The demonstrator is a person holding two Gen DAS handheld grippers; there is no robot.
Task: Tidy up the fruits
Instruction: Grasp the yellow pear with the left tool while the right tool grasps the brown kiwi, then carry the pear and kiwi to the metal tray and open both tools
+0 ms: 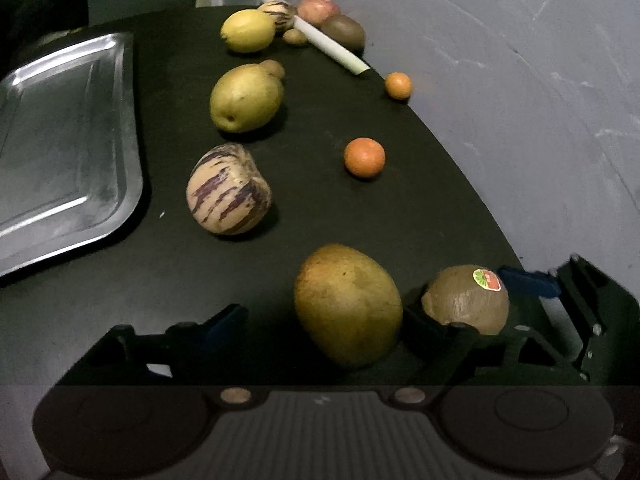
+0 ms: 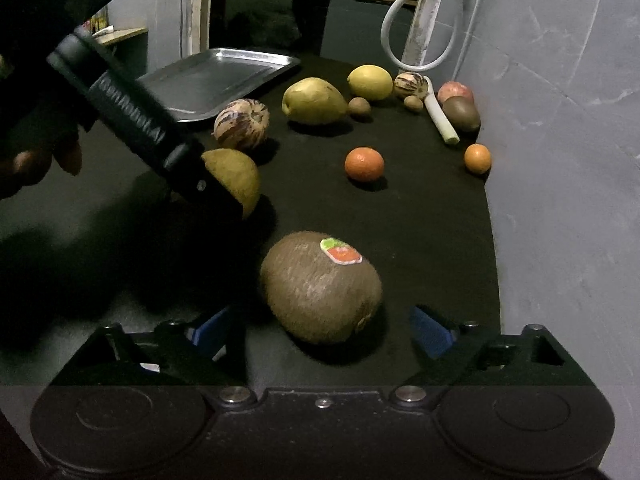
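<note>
Left gripper [image 1: 320, 328] straddles the greenish-yellow mango [image 1: 347, 304], jaws apart, pads not seen pressing it; right gripper [image 2: 320, 326] likewise stands open around the stickered kiwi [image 2: 320, 288], which lies just right of the mango on the black mat [image 2: 420, 220]. Judgement: mango is heavy, smooth and firm, so clamp across its widest middle; kiwi is light, fuzzy and bruisable, so take it across the short axis with mild squeeze. Steel tray [image 1: 68, 140] sits empty ahead-left of the left gripper.
</note>
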